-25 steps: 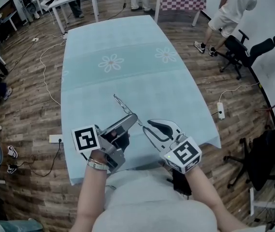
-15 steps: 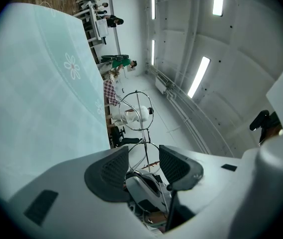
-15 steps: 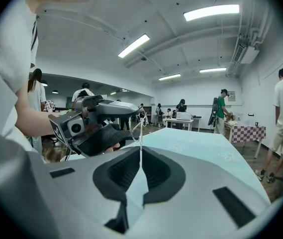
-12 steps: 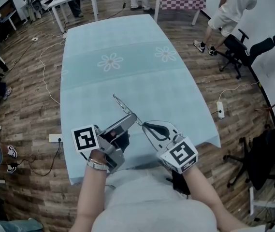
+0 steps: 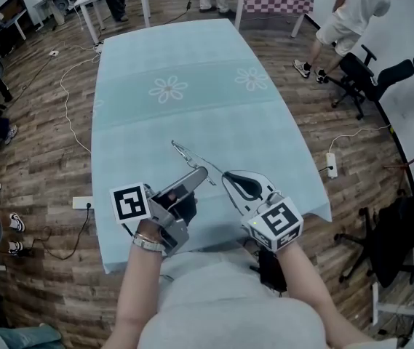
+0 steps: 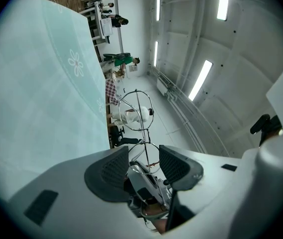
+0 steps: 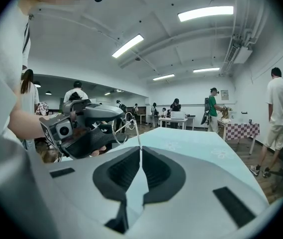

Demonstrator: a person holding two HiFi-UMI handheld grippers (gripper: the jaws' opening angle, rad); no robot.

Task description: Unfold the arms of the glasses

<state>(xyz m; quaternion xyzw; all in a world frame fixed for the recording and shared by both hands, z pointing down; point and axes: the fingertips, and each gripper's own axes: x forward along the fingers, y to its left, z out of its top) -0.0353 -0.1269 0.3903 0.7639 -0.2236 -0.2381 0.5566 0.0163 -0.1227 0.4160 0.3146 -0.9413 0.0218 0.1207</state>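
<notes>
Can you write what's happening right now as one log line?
left claw: shut on glasses | right claw: shut on arm | glasses: in air over table | next: probably swing arm open

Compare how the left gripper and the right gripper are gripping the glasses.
The left gripper's fingers grip the glasses' frame with a gap between them; the right gripper's fingers are nearly together, pinching one thin arm. The left gripper reaches in from the left, the right gripper from the right. Both hold the glasses above the table.
</notes>
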